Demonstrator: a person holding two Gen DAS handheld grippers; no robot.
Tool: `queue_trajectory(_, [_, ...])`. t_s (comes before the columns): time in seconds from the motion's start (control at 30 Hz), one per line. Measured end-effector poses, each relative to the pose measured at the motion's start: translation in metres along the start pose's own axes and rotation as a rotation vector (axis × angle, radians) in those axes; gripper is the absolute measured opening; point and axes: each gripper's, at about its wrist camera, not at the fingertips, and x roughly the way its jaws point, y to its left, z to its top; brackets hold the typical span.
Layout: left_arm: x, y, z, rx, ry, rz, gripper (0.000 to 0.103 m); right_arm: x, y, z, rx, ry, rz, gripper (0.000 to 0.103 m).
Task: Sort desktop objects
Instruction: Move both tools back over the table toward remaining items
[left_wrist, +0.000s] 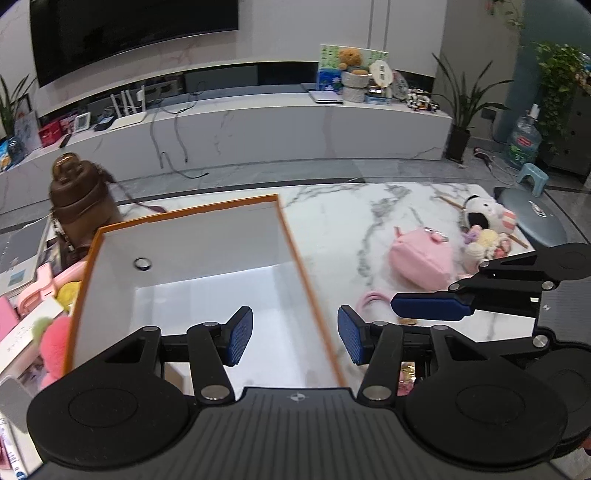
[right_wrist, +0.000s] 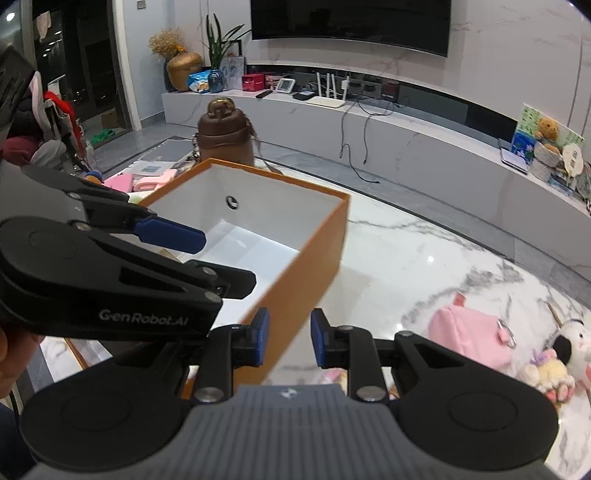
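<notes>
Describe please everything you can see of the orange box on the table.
The orange box is an open rectangular carton, it looks like cardboard: orange outside and on the rim, white inside, with one round metal-ringed hole in the far wall. It stands upright on the marble table, nothing visible inside. Its right wall passes between the open fingers of both hand-held grippers.

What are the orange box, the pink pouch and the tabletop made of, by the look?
Orange box: likely rigid cardboard, matte orange outside, white inside, thin straight walls.
Pink pouch: soft plush fabric, fuzzy matte surface, metal ring attached.
Tabletop: white marble or marble-look slab, grey veining, glossy with light reflections; which one is unclear.
</notes>
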Motion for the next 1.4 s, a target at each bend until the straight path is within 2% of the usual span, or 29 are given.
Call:
queue_trajectory(0.47, [0.01,-0.069,-0.008,0.138,-0.002,-0.06,0.06,-0.021,-0.051,-0.042,0.034,0.061,-0.075,0.026])
queue_trajectory(0.73, [0.031,-0.104,-0.018,0.199,0.029,-0.044,0.06,-0.032,-0.097,-0.079,0.107,0.103,-0.147,0.027])
queue_trajectory(0.83, [0.045,-0.112,-0.02,0.204,0.068,-0.05,0.06,-0.035,-0.111,-0.088,0.133,0.11,-0.165,0.027])
queue_trajectory(1.07, [0.073,-0.126,-0.032,0.22,0.137,-0.015,0.06,-0.043,-0.137,-0.099,0.181,0.101,-0.191,0.029])
queue_trajectory(1.27, [0.084,-0.124,-0.036,0.193,0.174,-0.022,0.06,-0.046,-0.158,-0.102,0.226,0.092,-0.226,0.036])
queue_trajectory(1.4, [0.091,-0.121,-0.037,0.188,0.186,-0.017,0.06,-0.042,-0.165,-0.103,0.239,0.092,-0.245,0.049])
